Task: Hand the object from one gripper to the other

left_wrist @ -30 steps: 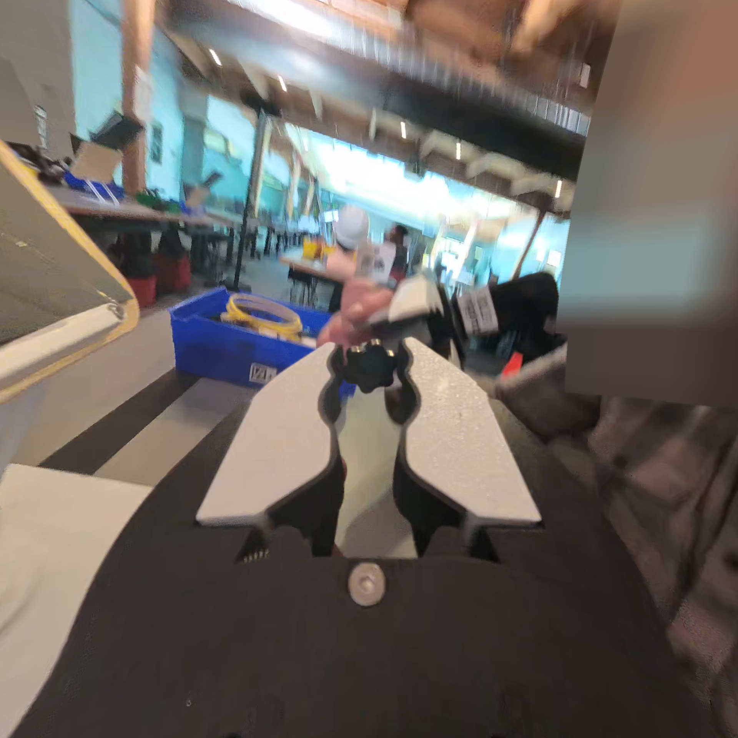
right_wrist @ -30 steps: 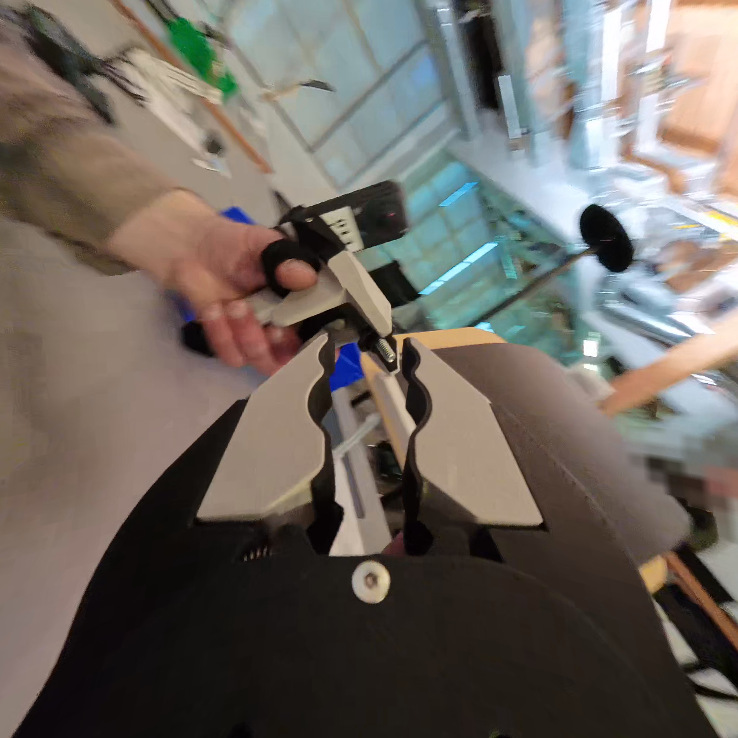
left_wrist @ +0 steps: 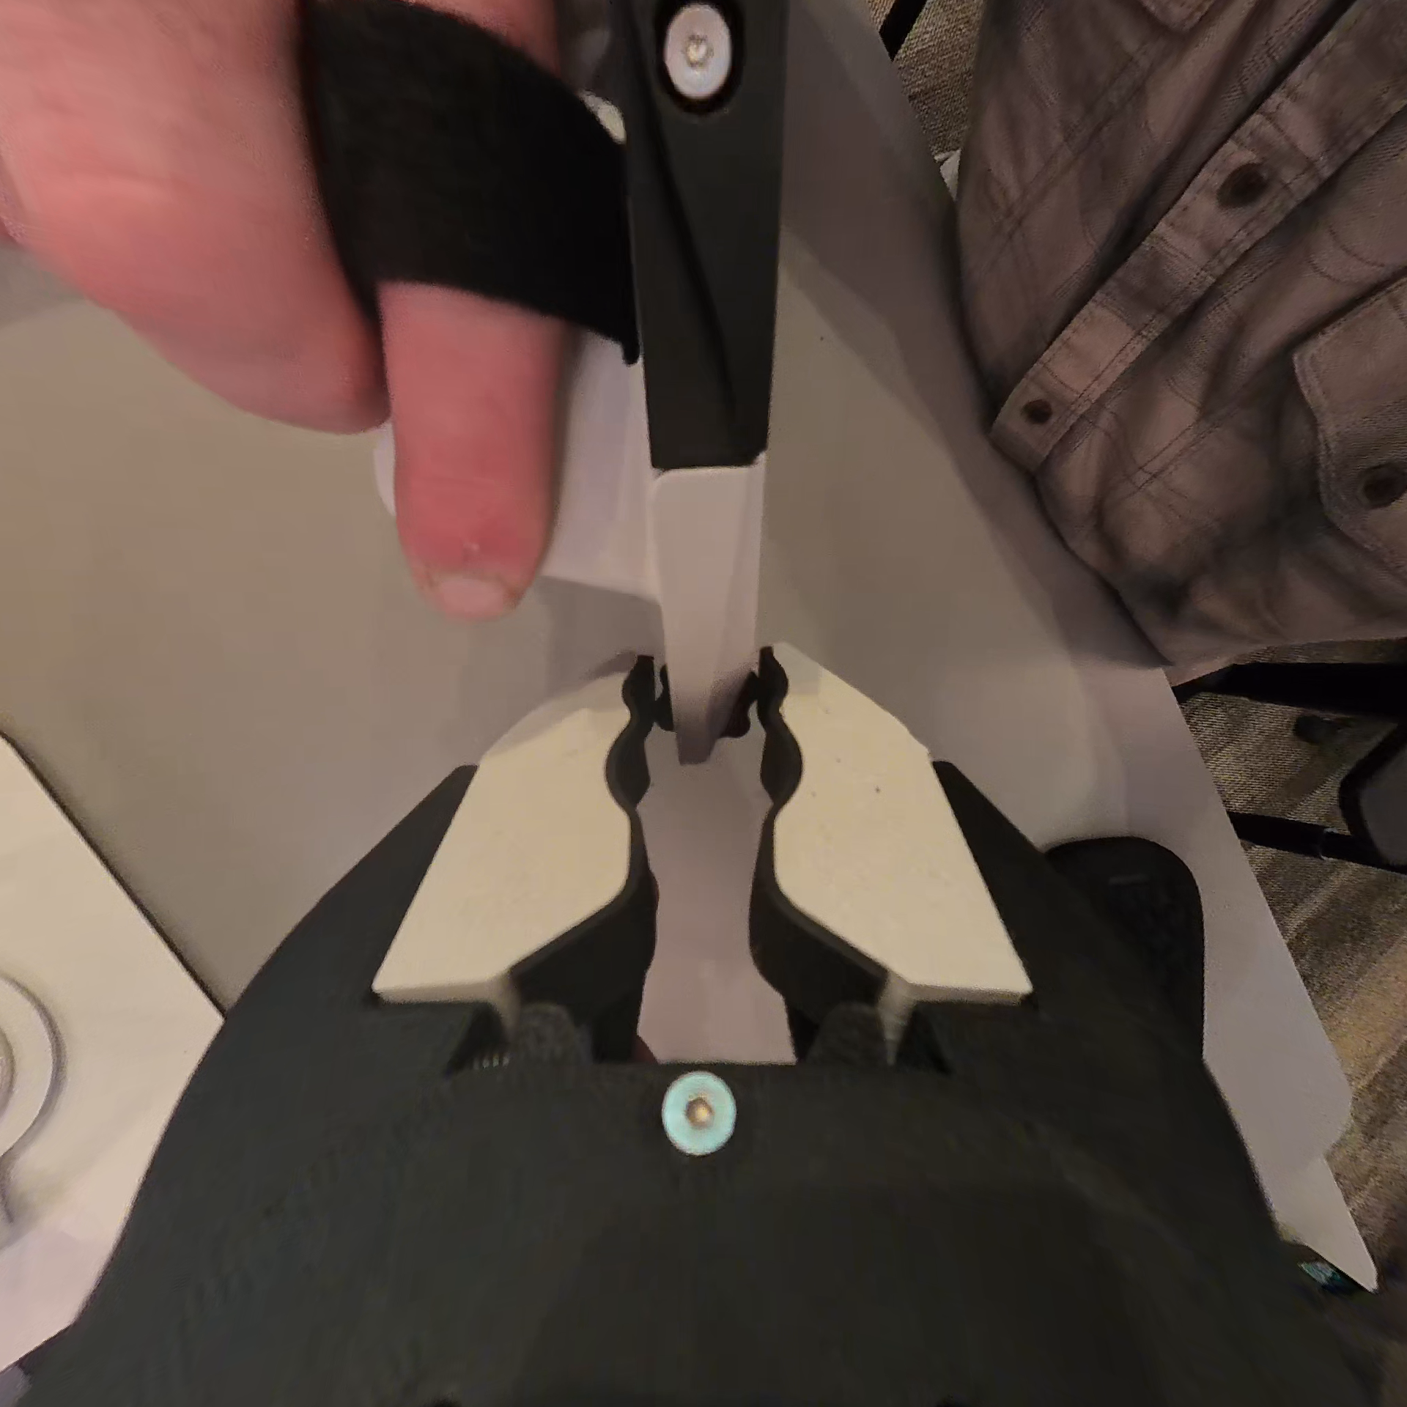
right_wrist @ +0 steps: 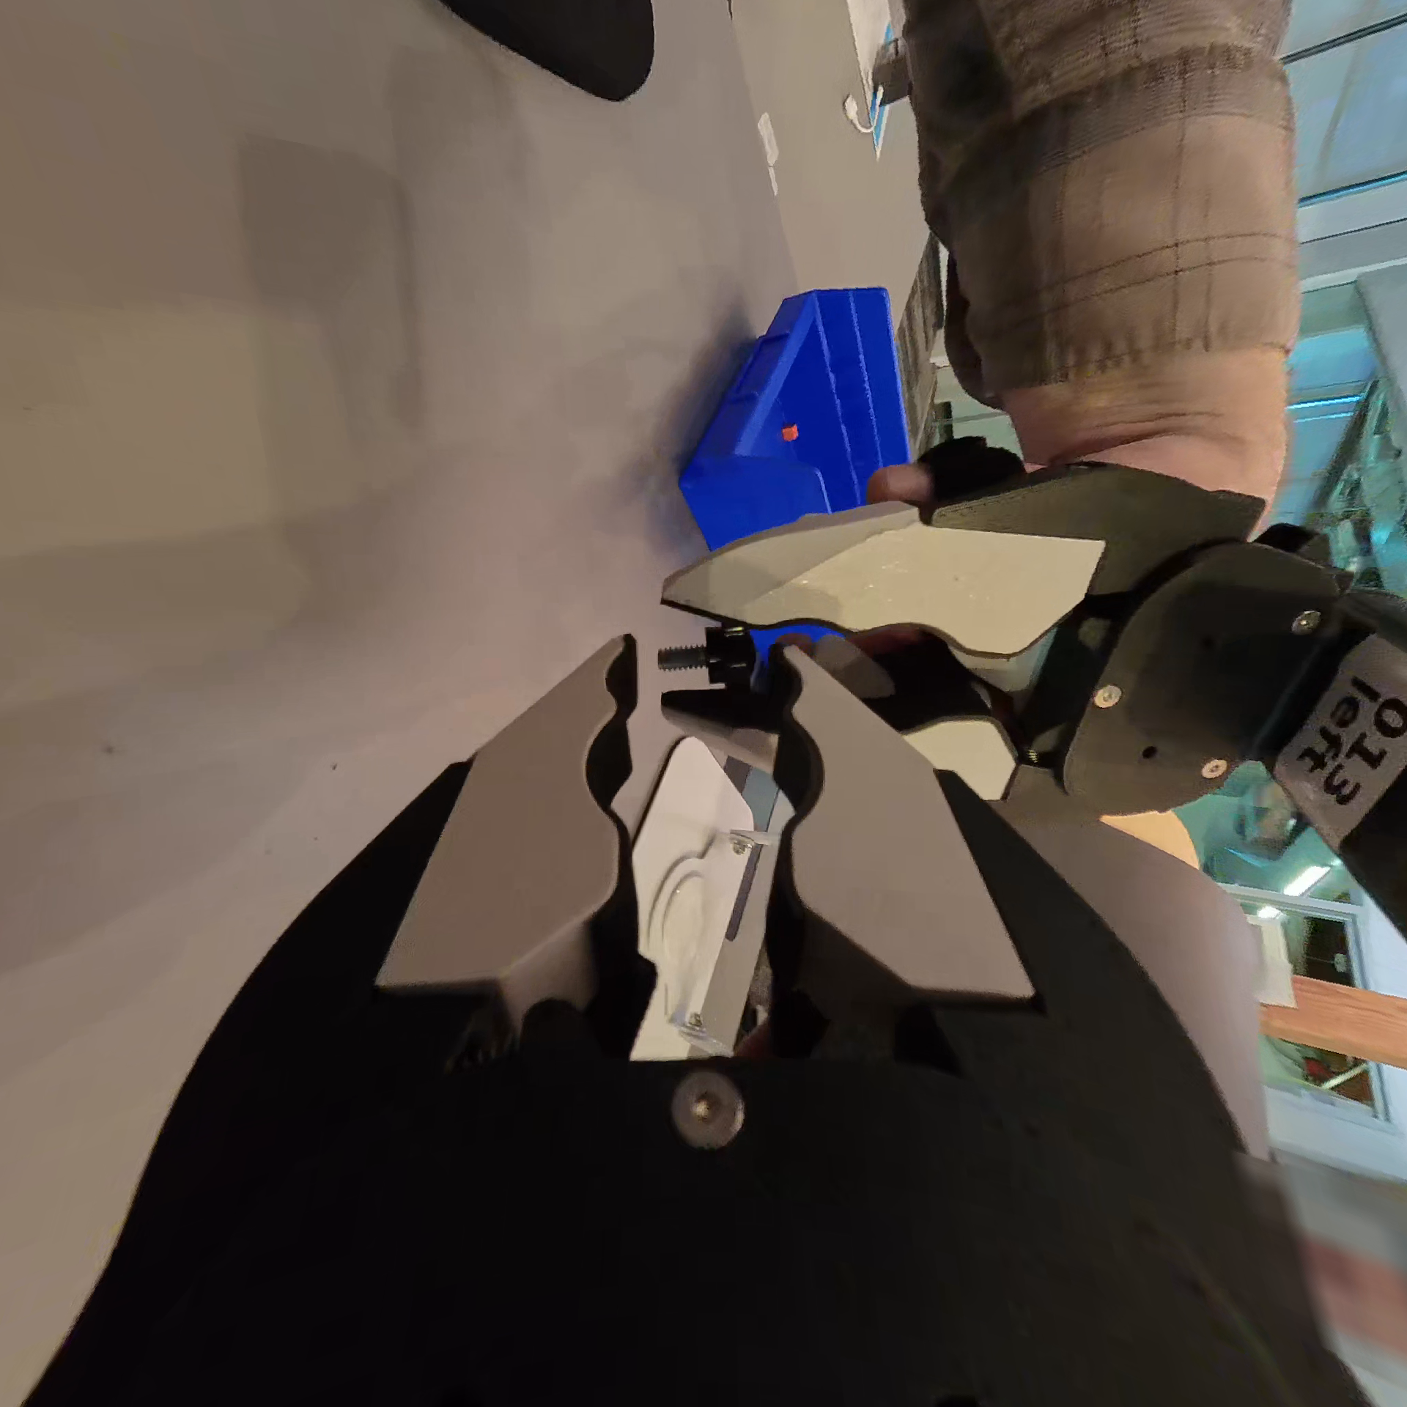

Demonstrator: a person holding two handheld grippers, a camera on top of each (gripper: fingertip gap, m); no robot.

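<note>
Right wrist view: the small black-knobbed screw [right_wrist: 723, 656] is up in the air above the grey table [right_wrist: 304, 381], pinched at its knob between the two fingers of your left gripper [right_wrist: 674, 647], which reaches in from the right. Its threaded end points left. Your right gripper [right_wrist: 704, 662] stands open around it, one tip on each side; the left tip is clear of the thread, the right tip just beside the knob. Behind them a blue bin [right_wrist: 807, 426] sits on the table, and your plaid sleeve [right_wrist: 1104, 190] hangs above. In the left wrist view one right-gripper finger [left_wrist: 708, 594] shows edge-on, poking down between your left tips, with the screw mostly hidden behind it. Your hand [left_wrist: 228, 190], under a black strap [left_wrist: 457, 167], grips the right tool at top left.
</note>
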